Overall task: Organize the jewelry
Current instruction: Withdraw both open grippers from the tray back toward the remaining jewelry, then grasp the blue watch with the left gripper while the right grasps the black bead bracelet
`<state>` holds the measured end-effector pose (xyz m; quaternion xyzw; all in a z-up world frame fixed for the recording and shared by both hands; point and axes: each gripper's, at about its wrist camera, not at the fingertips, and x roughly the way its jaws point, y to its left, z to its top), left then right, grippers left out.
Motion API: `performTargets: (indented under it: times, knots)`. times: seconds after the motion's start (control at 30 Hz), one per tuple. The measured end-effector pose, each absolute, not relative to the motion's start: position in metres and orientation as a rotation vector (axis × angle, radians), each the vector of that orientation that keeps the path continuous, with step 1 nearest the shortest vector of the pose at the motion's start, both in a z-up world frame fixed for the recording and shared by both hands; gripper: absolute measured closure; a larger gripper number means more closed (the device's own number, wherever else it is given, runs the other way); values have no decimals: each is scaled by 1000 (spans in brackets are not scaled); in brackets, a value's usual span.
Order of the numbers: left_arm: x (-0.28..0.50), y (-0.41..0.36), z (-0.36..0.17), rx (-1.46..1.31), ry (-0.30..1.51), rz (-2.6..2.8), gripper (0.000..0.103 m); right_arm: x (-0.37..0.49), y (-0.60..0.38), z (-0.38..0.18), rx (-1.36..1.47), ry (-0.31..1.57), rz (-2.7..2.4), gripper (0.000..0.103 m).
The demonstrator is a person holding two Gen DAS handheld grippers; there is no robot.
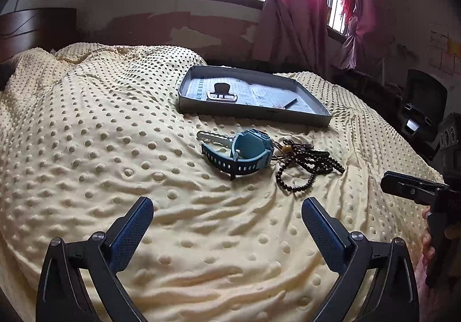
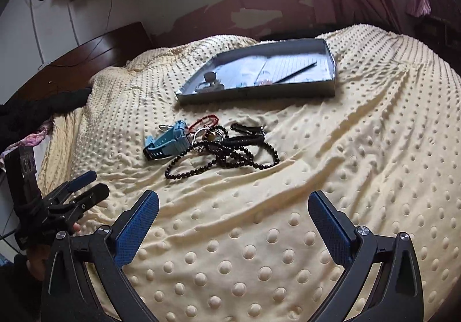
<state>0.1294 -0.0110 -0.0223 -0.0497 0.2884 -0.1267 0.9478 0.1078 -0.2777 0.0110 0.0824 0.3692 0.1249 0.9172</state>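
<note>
Both my left gripper (image 1: 227, 214) and right gripper (image 2: 233, 208) hovered wide open, empty, over the bed's dotted yellow blanket (image 1: 95, 149). The jewelry sat heaped just short of the metal tray (image 1: 322, 117): blue watch (image 1: 247, 149) touching a key (image 1: 211, 136), dark bead strands (image 2: 230, 159) tangled with key rings (image 2: 203, 134). Beads looked limp, light and likely to snag; I'd pinch one loose loop. The watch looked stiffer; I'd grab its strap.

Bare blanket (image 1: 201, 235) lies open up to the watch (image 1: 245, 153); beads (image 2: 230, 160) seemingly tangled beside.
</note>
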Motion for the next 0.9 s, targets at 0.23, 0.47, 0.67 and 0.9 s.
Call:
performTargets:
  times: [0.23, 0.47, 0.67, 0.9]
  knots:
    - [166, -21, -17, -69, 577, -310, 3, 139, -272, 6, 119, 774, 259, 1]
    - [202, -27, -23, -84, 643, -388, 16, 164, -263, -4, 110, 818, 317, 2]
    - [225, -28, -33, -118, 724, -452, 30, 185, -248, -11, 55, 845, 359, 26]
    - [242, -37, -38, -69, 765, -450, 30, 201, -237, -20, 18, 863, 353, 27]
